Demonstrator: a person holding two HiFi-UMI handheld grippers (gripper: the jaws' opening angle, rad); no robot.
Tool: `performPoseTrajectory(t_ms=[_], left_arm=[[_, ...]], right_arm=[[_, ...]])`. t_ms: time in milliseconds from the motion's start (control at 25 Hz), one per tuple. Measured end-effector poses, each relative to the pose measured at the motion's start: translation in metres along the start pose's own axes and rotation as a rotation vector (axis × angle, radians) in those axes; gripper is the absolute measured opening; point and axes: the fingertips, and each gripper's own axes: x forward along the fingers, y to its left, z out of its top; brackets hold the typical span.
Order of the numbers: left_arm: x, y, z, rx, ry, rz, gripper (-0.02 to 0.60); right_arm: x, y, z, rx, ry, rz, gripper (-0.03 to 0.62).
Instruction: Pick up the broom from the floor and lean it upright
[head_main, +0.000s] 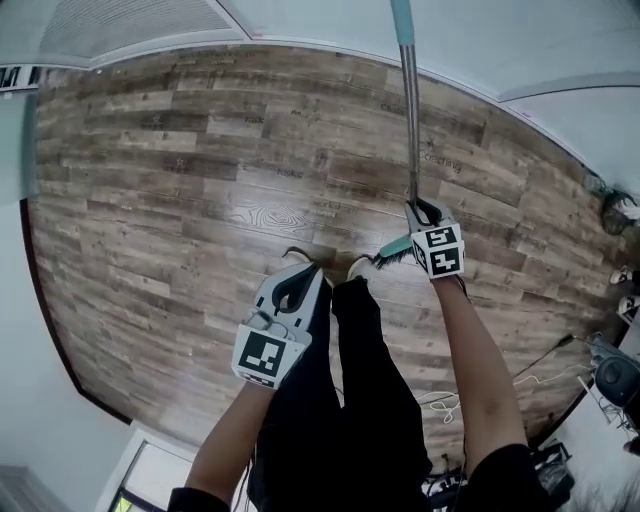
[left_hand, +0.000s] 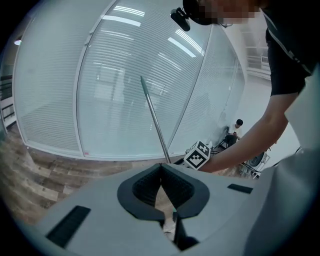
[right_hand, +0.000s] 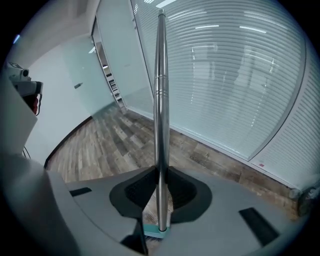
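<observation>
Steel broom pole (right_hand: 160, 100) gripped by rt tool (right_hand: 160, 172); lt tool (left_hand: 161, 169) closed.

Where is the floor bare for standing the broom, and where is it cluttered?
Bare wood floor runs left and ahead to the glass wall. Crowded at lower right: cables and equipment. Right tongs grip the broom handle.

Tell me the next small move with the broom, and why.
Probably carry it toward the glass wall and set its teal head down there. The right gripper is shut on the metal handle just above that head, the broom hangs clear of the floor, and nothing props it yet.
</observation>
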Motion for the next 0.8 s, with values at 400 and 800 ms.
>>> performPoseTrajectory(t_ms=[400,800], left_arm=[[-0.044,-0.084,0.066,0.065,-0.058,-0.083,0.018],[-0.098,-0.123,0.111,0.116,-0.1,-0.197,0.018]], right_arm=[[-0.12,-0.001,0.004,0.13,-0.086,-0.082,0.078],[-0.221,0.006,0.015,0.389,-0.279,-0.224,0.078]])
